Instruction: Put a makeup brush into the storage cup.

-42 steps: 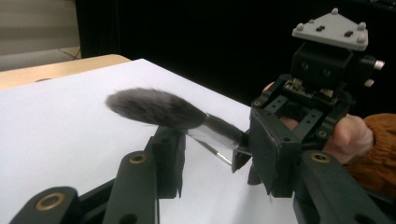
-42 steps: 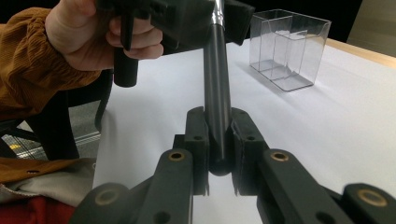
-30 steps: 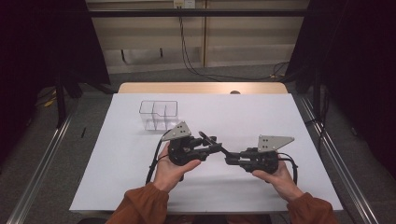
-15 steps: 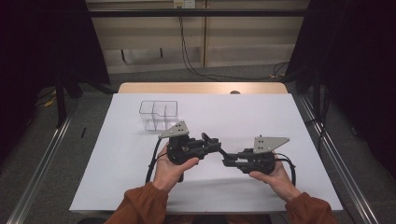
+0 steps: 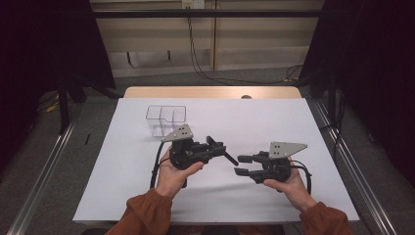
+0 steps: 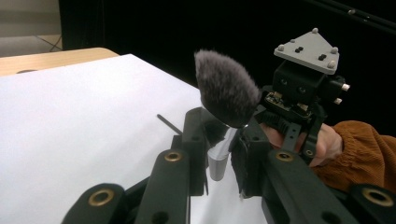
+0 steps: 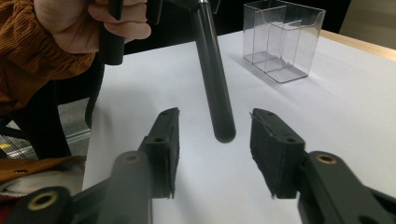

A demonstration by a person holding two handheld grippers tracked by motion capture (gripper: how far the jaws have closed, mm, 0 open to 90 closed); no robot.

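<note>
A makeup brush point(image 6: 226, 88) with fluffy grey bristles, a silver ferrule and a black handle point(image 7: 212, 84) is held above the white sheet. My left gripper point(image 6: 224, 140) is shut on the ferrule; its jaws have just been closing on it. In the high view the left gripper point(image 5: 218, 146) points right and the handle point(image 5: 230, 157) slants toward my right gripper point(image 5: 240, 165). My right gripper point(image 7: 215, 140) is open, and its jaws have just been opening. The handle's tip hangs between the pads without touching them.
A clear plastic box point(image 5: 166, 120) with compartments stands empty at the back left of the white-covered table point(image 5: 293, 127); it also stands beyond the right jaws as the box point(image 7: 282, 39). Black curtains flank the table. Metal rails run along both sides.
The right gripper's jaws have spread apart and let go of the brush handle. The left gripper has tightened on the ferrule. Both hands have stayed nearly where they were.
</note>
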